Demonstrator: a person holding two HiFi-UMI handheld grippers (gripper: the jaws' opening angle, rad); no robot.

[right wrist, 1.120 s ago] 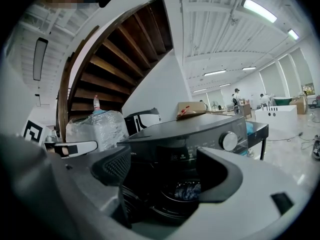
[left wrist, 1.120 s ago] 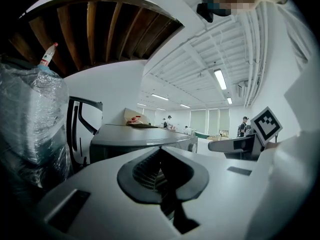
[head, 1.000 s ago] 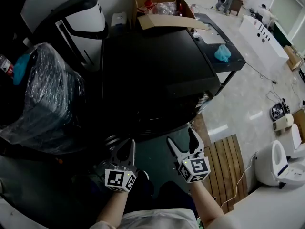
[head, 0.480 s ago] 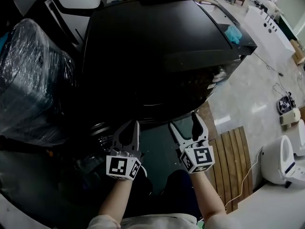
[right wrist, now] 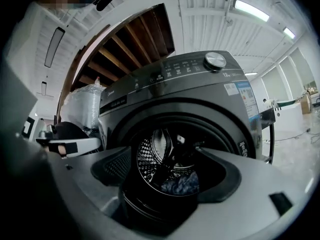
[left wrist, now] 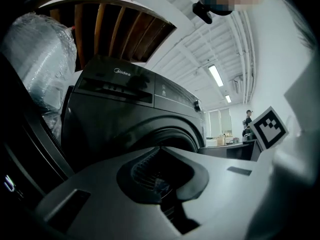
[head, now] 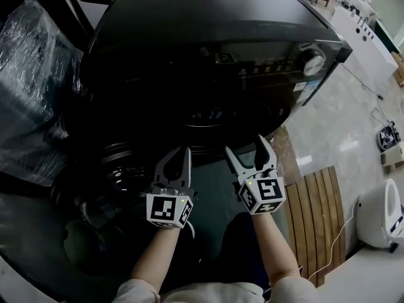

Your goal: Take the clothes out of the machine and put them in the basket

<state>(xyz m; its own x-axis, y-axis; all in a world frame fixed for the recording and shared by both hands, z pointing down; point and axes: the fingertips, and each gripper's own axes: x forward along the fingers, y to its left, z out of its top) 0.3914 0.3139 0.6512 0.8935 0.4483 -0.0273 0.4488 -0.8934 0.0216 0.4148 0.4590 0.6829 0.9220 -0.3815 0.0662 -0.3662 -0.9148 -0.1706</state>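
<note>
Fingers [head: 237,168] of the right gripper [head: 245,145] were spread, empty; those of the left gripper [head: 180,153] pressed together. Clothes [right wrist: 180,181] lay inside the machine [right wrist: 200,94]. Risk: closed left fingers could merely push cloth deeper.

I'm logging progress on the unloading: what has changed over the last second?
The head has dipped: the washing machine now shows its control panel and dial, and the box on top has left the view. The left gripper and right gripper have edged forward towards the machine. Nothing was taken hold of or let go. Unchanged: left jaws together, right jaws apart, both empty.
</note>
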